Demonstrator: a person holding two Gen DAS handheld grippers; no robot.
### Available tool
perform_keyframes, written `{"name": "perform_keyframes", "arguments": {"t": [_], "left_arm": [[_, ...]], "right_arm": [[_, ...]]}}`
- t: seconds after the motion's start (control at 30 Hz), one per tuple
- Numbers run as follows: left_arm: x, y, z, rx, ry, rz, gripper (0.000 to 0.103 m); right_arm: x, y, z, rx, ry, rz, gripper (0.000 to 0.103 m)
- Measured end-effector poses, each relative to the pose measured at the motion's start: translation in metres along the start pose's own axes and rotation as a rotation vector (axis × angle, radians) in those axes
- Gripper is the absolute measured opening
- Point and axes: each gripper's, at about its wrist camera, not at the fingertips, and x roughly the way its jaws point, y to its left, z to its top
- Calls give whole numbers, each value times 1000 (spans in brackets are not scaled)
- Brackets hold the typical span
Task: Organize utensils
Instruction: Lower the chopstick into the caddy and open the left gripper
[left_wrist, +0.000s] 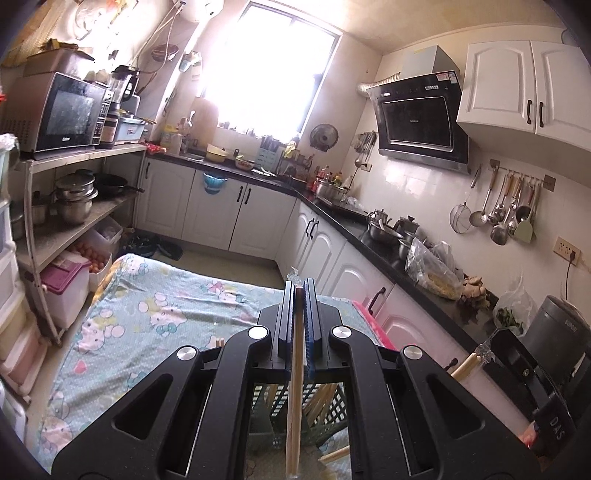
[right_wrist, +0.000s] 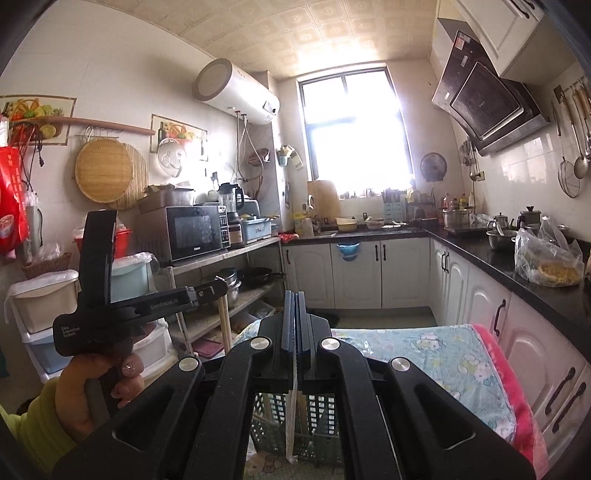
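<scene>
Carry step: left gripper (left_wrist: 299, 286) clamps chopsticks (left_wrist: 295, 387); right gripper (right_wrist: 294, 297) pinches wrapped utensil (right_wrist: 291, 417). Next: lower both into basket (right_wrist: 314, 443), 6 o'clock.

Microwave (left_wrist: 62, 114) above stacked pots (left_wrist: 75, 195)

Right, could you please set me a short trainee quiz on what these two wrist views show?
1. True or false: the left gripper is shut on chopsticks.
2. What sits under the grippers in both views? A: a green basket. B: a frying pan. C: a white plate.
3. Fill in the missing word: the right gripper is ___ (open or shut).

Key: 1 true; 2 A; 3 shut.
</scene>
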Motion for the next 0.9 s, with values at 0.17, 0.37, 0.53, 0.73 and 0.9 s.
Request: {"name": "perform_keyframes", "arguments": {"t": [0.17,0.37,0.53,0.73,0.9], "left_arm": [[5,-5,11,11,-18,1,2],[17,-9,19,10,-30,11,2],[30,-12,23,5,-50,30,2],[52,-15,18,8,-67,62,2],[66,-15,8,10,-60,75,2]], "right_arm": [[5,-3,8,-1,-11,-8,1],[7,-12,17,3,-34,-27,1],[9,-19,25,6,-56,-40,1],[17,-26,24,6,-52,-45,1],[28,-32,16,23,-29,-48,1]]}}
